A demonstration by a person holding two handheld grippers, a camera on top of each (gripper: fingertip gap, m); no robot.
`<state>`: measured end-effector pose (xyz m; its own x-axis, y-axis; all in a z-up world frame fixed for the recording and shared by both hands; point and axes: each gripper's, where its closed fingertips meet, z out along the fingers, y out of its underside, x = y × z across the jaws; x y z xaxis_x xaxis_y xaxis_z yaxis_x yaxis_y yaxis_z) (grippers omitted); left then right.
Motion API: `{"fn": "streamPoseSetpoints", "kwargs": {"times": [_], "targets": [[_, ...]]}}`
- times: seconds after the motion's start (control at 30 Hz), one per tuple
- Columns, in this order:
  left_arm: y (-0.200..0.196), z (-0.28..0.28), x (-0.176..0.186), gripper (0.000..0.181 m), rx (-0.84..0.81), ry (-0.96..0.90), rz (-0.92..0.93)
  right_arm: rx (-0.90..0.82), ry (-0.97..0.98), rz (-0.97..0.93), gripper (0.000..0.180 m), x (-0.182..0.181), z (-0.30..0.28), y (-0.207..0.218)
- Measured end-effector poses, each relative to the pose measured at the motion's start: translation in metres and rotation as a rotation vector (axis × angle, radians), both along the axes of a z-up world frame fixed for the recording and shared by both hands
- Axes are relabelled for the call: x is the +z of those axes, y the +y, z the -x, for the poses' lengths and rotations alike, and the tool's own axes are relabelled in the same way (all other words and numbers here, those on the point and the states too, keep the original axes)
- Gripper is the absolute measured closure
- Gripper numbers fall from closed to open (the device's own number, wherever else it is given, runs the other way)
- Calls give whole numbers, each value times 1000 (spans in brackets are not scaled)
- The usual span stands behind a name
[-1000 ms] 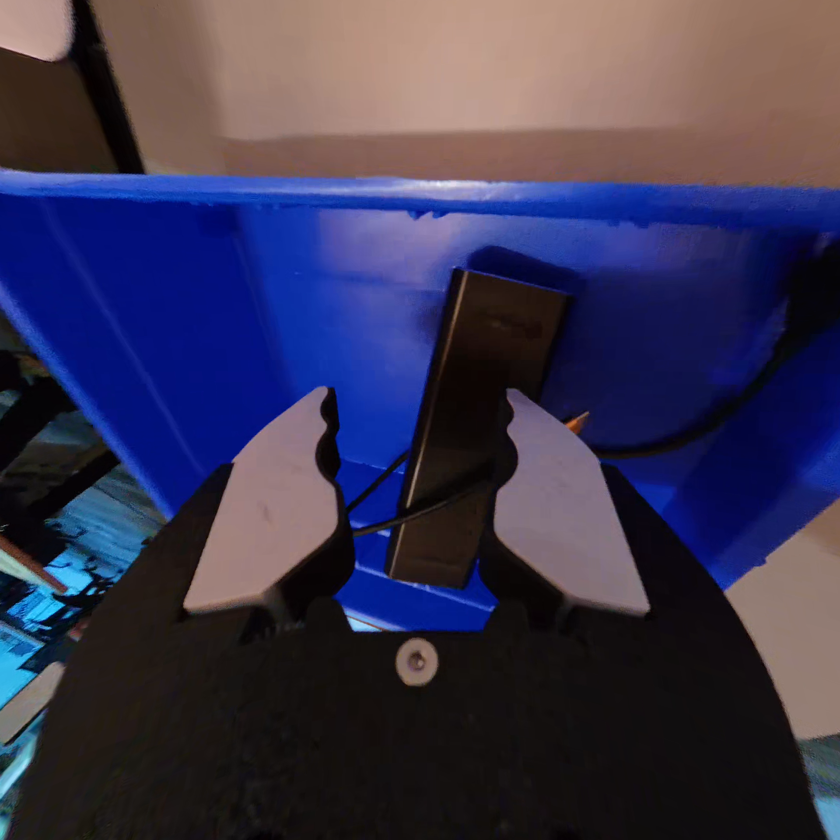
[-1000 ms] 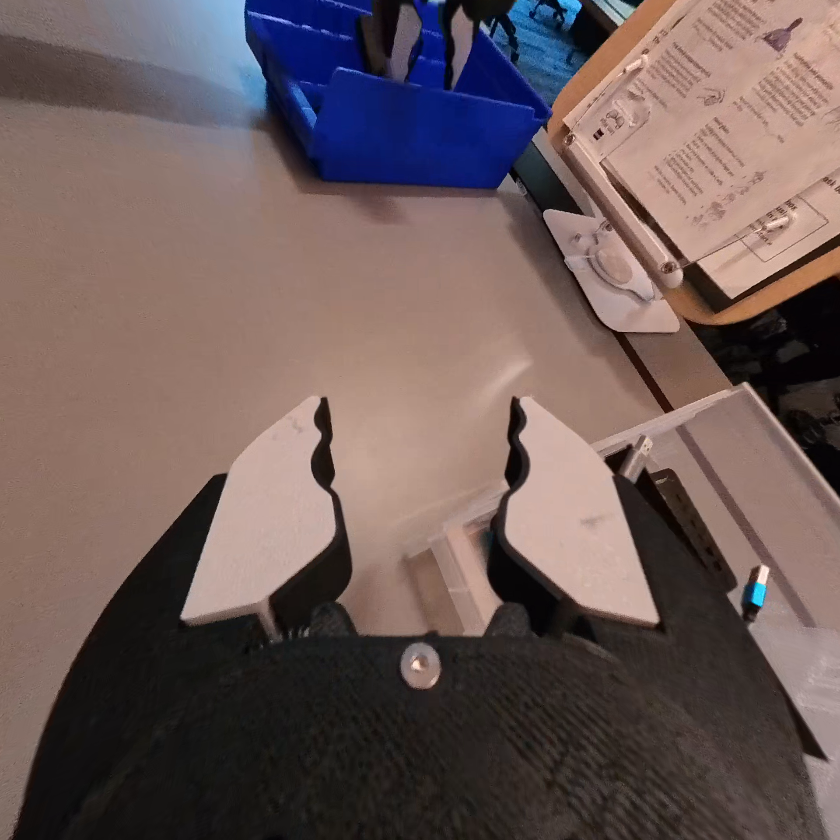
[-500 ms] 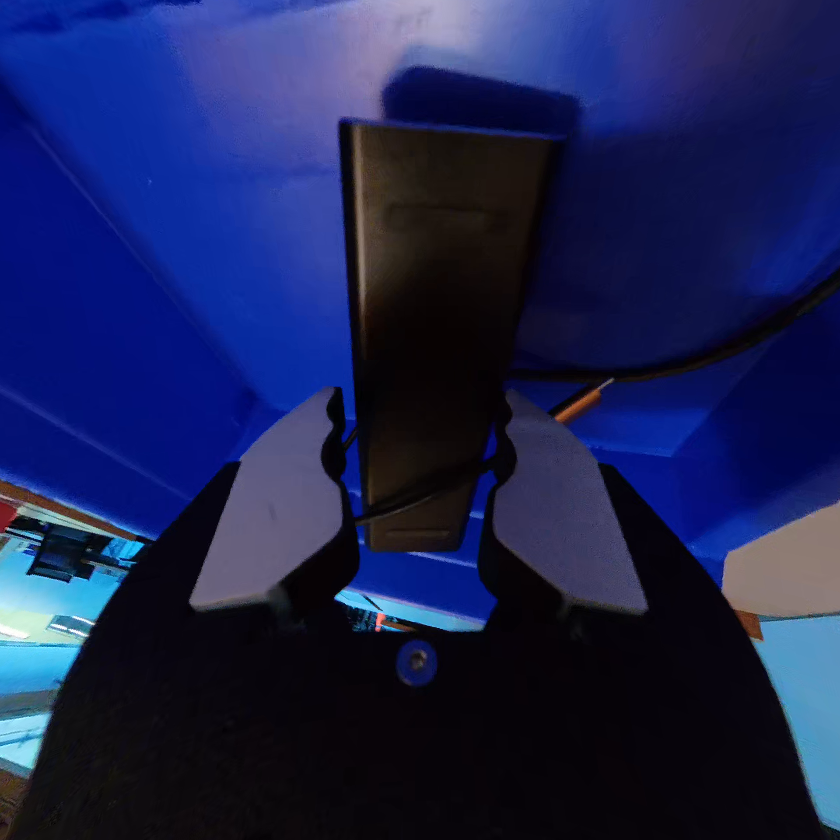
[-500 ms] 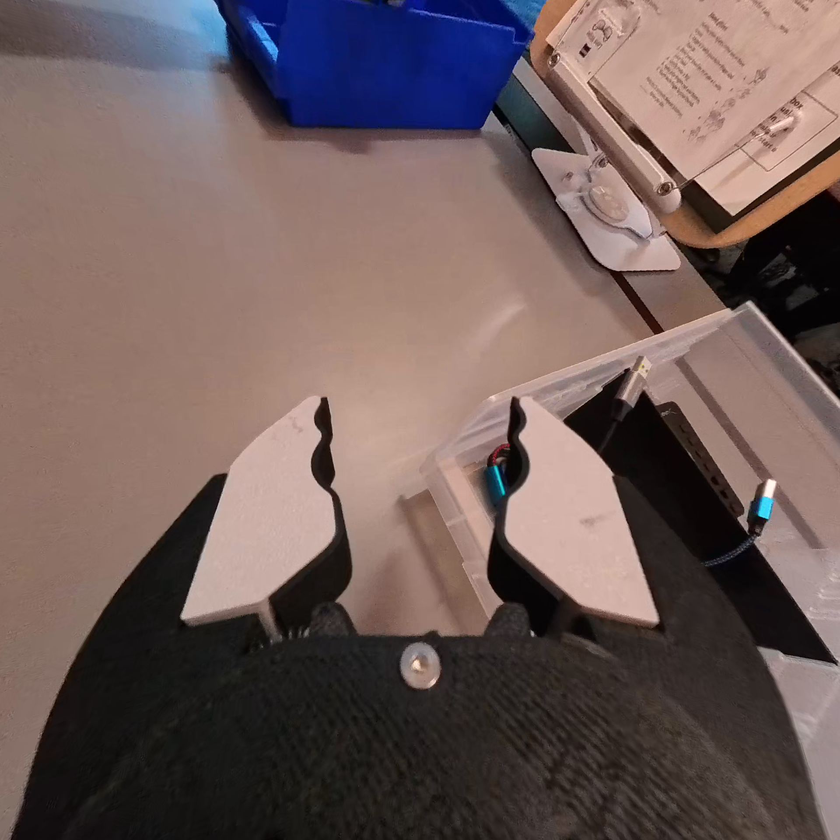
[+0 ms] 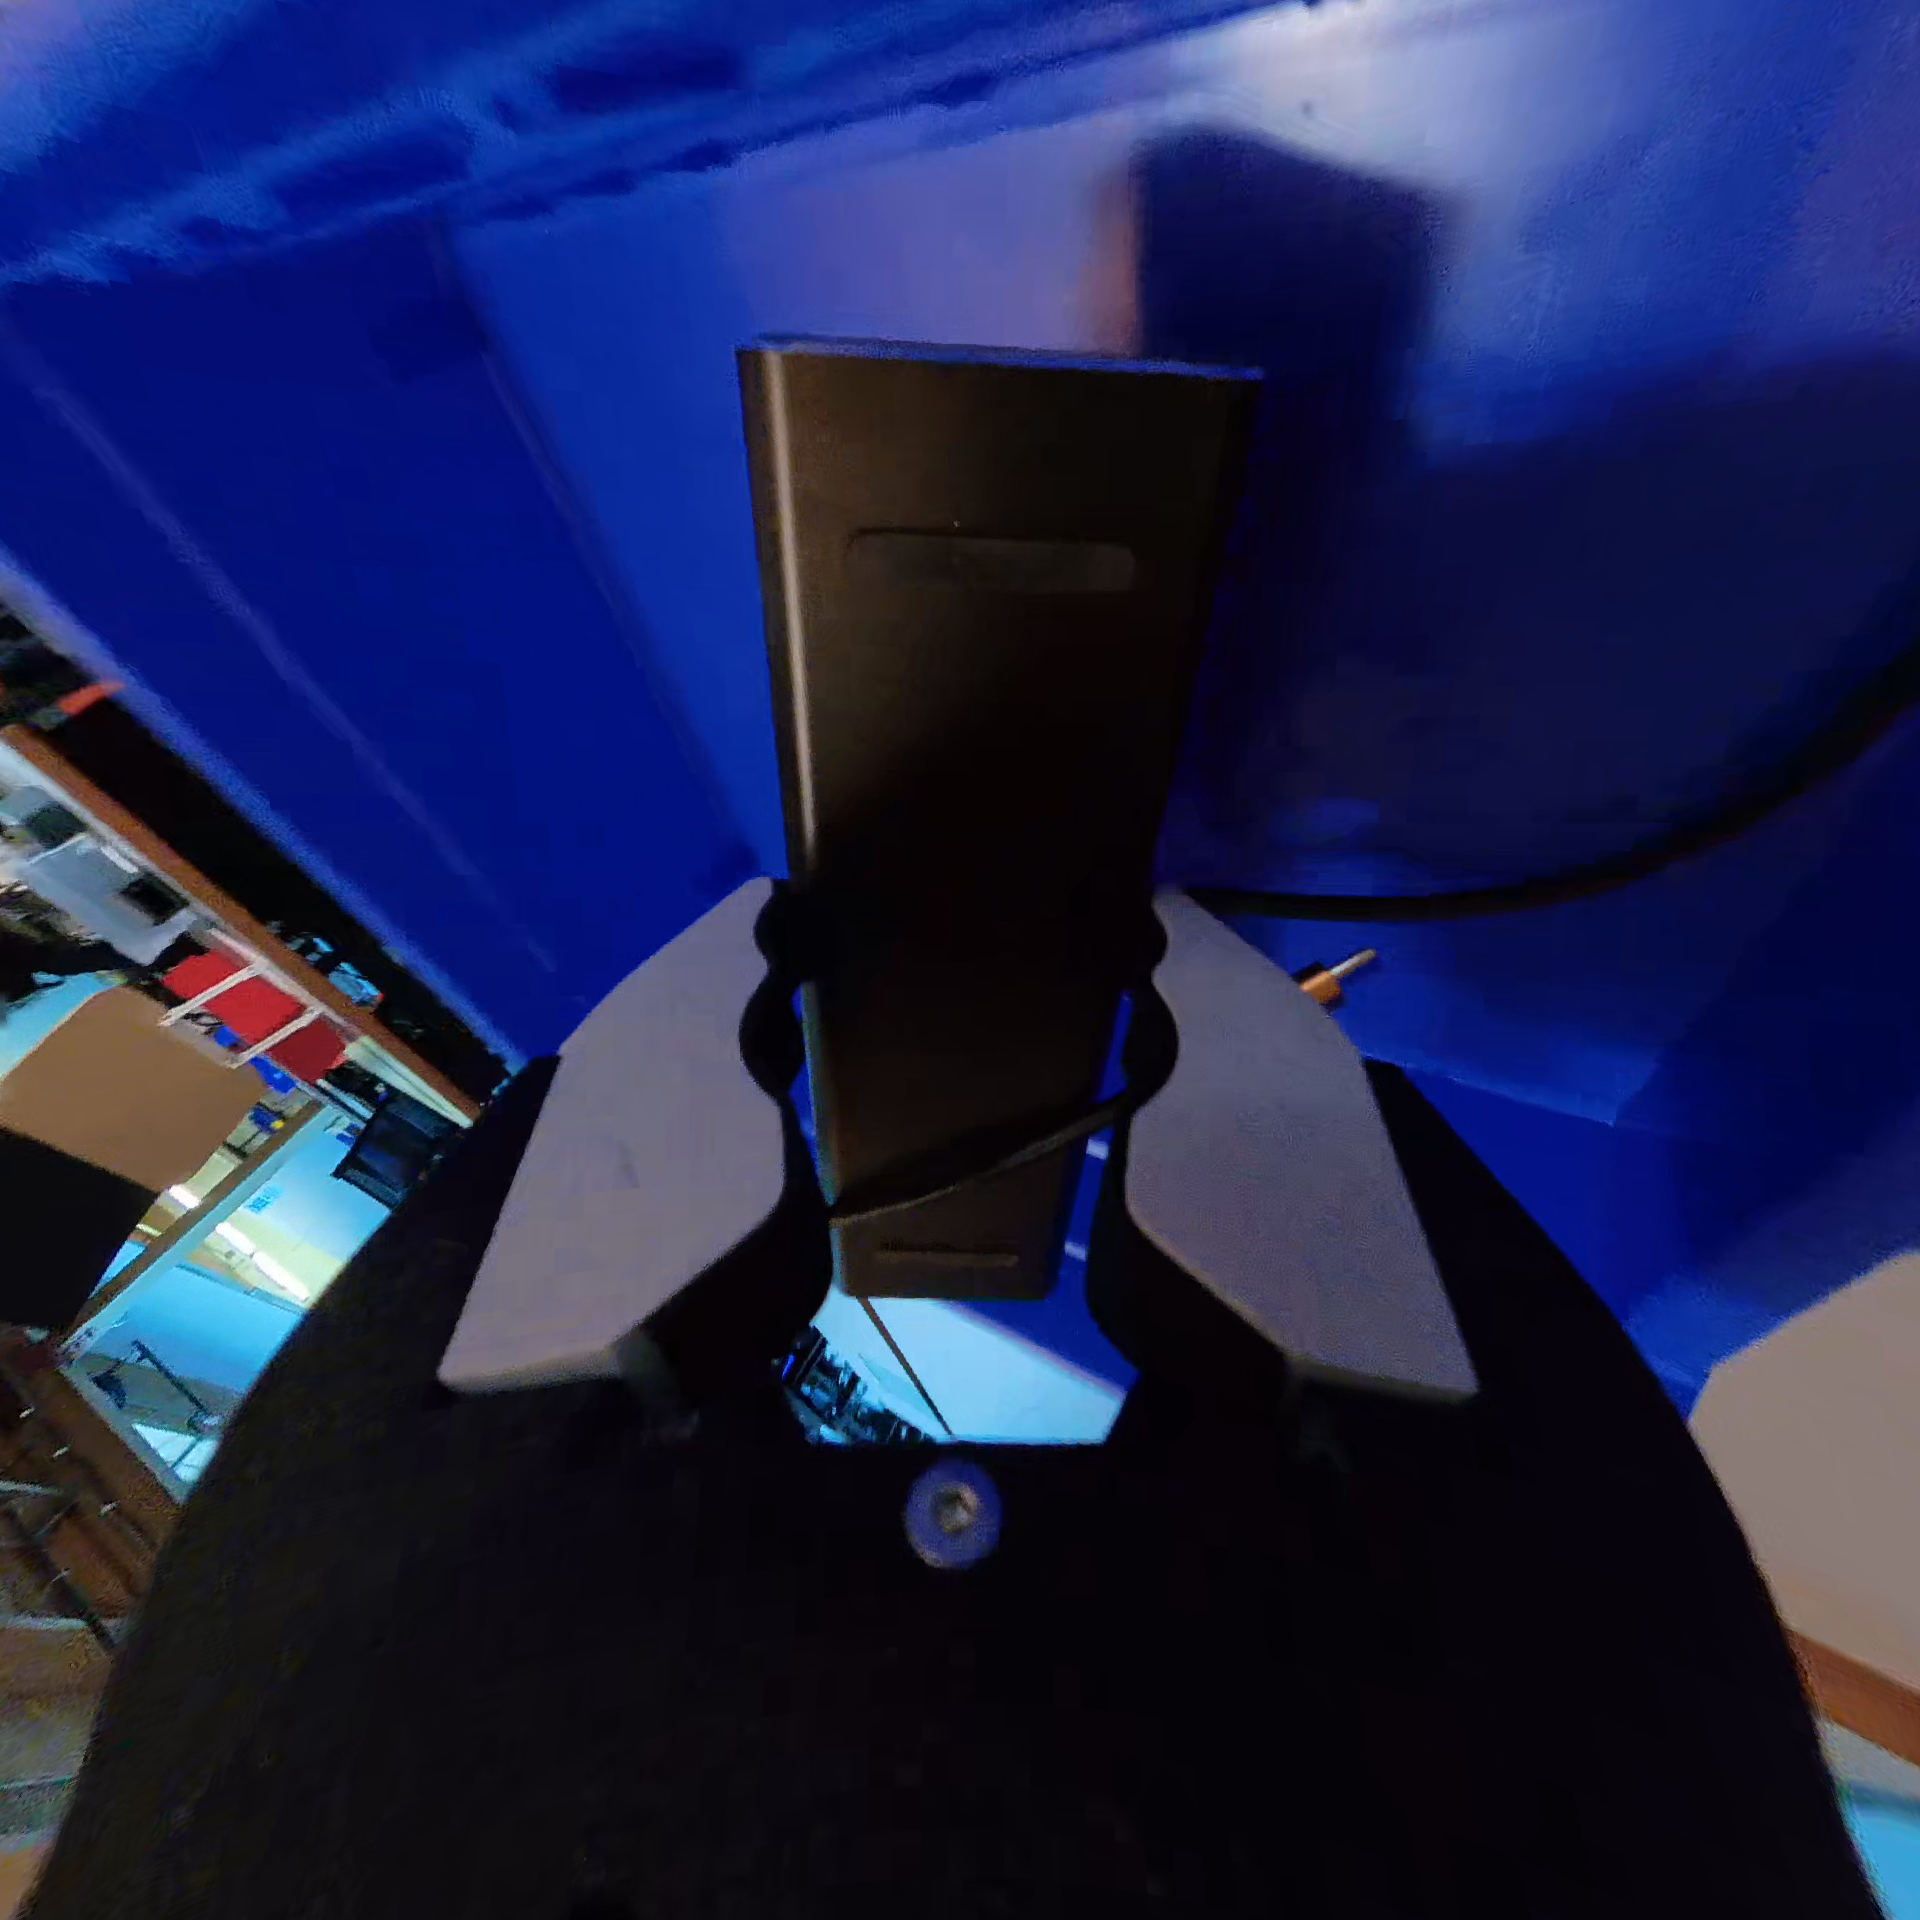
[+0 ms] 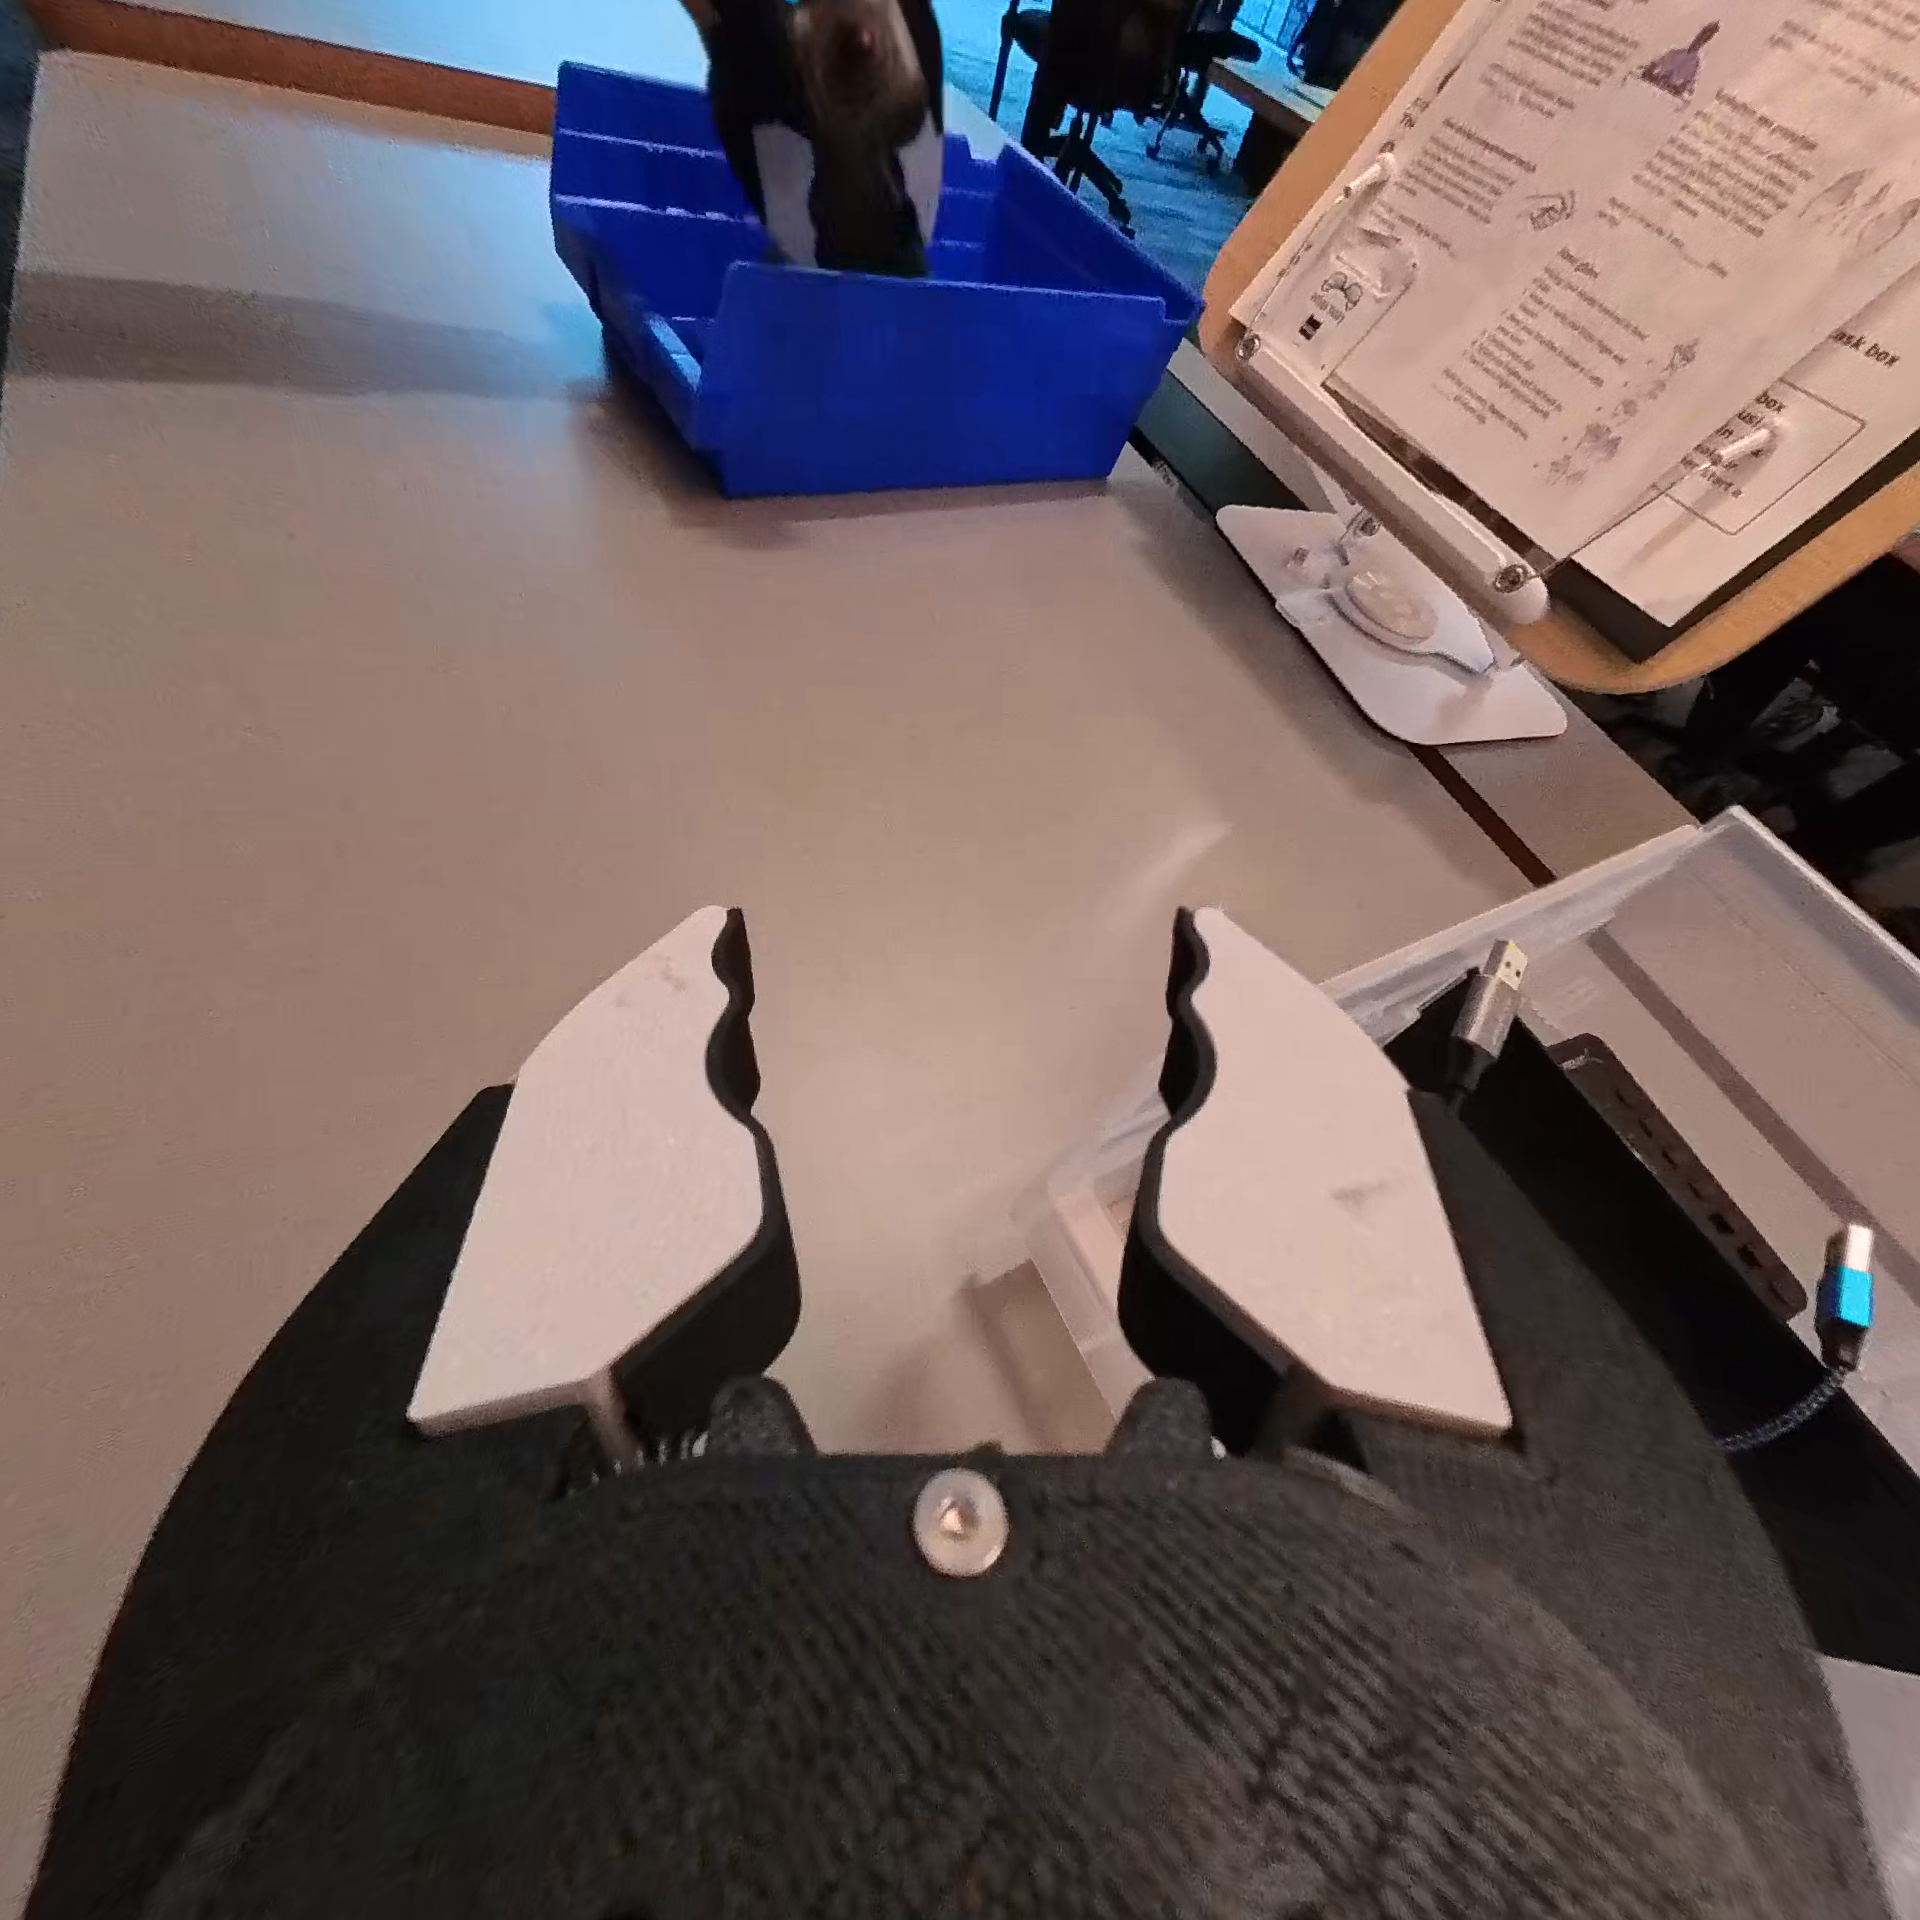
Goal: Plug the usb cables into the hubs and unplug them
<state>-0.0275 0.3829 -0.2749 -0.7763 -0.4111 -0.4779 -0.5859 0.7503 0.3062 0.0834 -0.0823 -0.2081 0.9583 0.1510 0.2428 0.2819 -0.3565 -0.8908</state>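
My left gripper (image 5: 961, 914) is down inside a blue bin (image 5: 416, 520) and is shut on the sides of a flat black USB hub (image 5: 987, 727) that stands on end. A thin black cable (image 5: 977, 1164) crosses the hub's near end. My right gripper (image 6: 956, 935) is open and empty above the grey table (image 6: 520, 727). Right of it, a clear plastic box (image 6: 1507, 914) holds another black hub (image 6: 1662, 1153), a grey USB plug (image 6: 1491, 997) and a blue USB plug (image 6: 1844, 1299). The left gripper also shows far off in the right wrist view (image 6: 842, 177), in the blue bin (image 6: 914, 384).
A thicker black cable (image 5: 1558, 894) and an orange-tipped plug (image 5: 1335, 971) lie in the bin to the right of the hub. A wooden document stand with printed sheets (image 6: 1610, 260) and its white base (image 6: 1392, 644) stand at the table's right edge.
My left gripper went deeper into the bin and its fingers closed onto the hub. My right gripper tipped back and forth over the clear box and stayed open.
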Motion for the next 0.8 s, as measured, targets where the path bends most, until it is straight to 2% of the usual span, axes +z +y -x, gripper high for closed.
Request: {"fn": "streamPoseSetpoints", "kwargs": {"times": [0.1,0.23,0.37,0.47,0.57,0.63,0.7,0.8], "targets": [[-11,-12,49,120,-24,-194,37,-4,-24,-12,103,5,3,1],[-38,-18,137,119,-41,-533,179,-1,-38,-33,105,11,6,3],[-95,-11,222,120,-119,-894,547,6,-58,-66,106,18,11,9],[-142,2,263,120,-228,-1061,838,14,-66,-91,106,24,15,14],[-190,15,284,120,-343,-1133,1118,13,-71,-138,107,34,19,21],[-224,21,283,120,-418,-1122,1334,13,-70,-179,107,43,22,27],[-255,22,271,120,-471,-1091,1538,34,-57,-223,107,53,31,32],[-289,14,235,120,-487,-1030,1777,57,-20,-299,107,69,43,42]]}}
